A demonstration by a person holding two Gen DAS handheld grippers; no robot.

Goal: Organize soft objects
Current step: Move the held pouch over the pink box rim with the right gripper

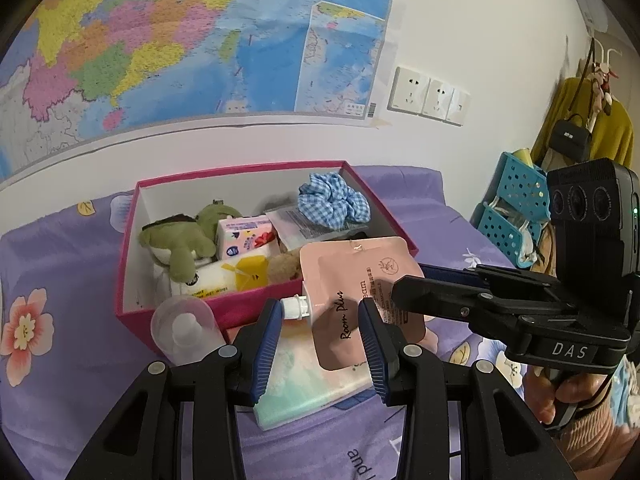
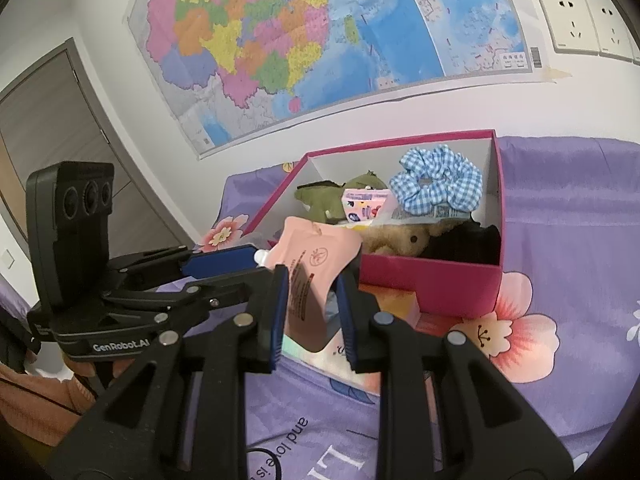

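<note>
— What does the pouch (image 1: 352,292) look like?
— Flat, soft, pale pink, with a white screw cap (image 1: 295,307) at one corner, dark script down its face and a round emblem near the top. It sags a little where it is held.
— Where is it?
— In the air just in front of the pink box (image 1: 168,312), above a pastel packet (image 1: 308,384) lying on the purple flowered bed (image 1: 60,264).
— Who has hold of it?
— Both. The left gripper (image 1: 320,344) has its jaws part-way closed, blue pads on either side of the pouch's lower half. The right gripper (image 2: 312,316) has narrow jaws pinching the pouch's edge.
— And the box?
— Already holds a green plush (image 1: 180,240), a tissue pack (image 1: 246,238), a blue gingham scrunchie (image 1: 334,200) and a tan plush (image 2: 400,240).
</note>
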